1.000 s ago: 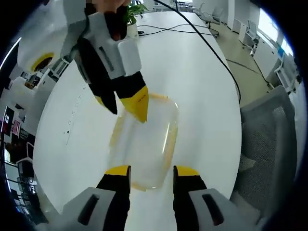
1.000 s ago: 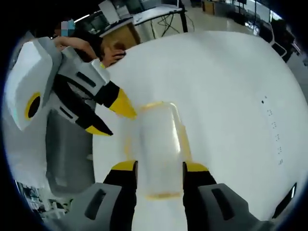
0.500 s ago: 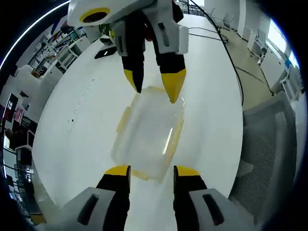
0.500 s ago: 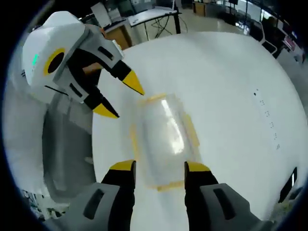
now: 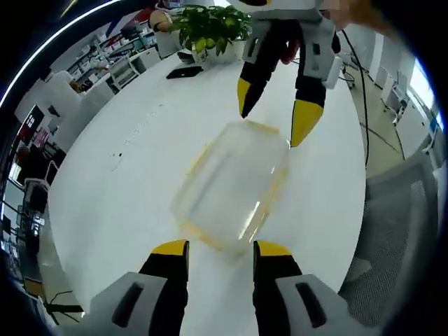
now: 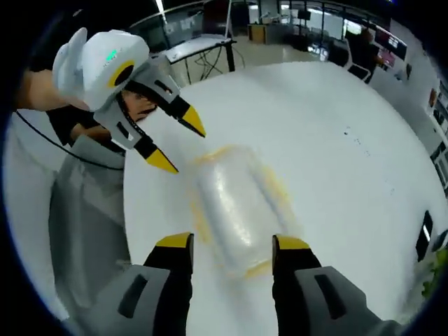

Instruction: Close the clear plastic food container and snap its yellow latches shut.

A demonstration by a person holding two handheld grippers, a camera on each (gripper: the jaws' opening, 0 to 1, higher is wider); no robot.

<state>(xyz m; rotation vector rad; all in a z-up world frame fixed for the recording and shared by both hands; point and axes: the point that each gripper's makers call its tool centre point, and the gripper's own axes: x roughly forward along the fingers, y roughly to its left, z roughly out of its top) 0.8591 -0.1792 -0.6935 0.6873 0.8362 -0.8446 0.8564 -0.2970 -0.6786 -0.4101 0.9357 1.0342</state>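
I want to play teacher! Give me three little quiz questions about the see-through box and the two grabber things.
1. True or false: the left gripper is clamped on the clear container.
2. What does the container rest on: (a) a chair, (b) the white table, (c) the floor?
3. Fill in: in the left gripper view, the right gripper hangs over the container's far end with its jaws ____.

Key:
1. False; its jaws stand apart, just short of the container's near end.
2. b
3. open
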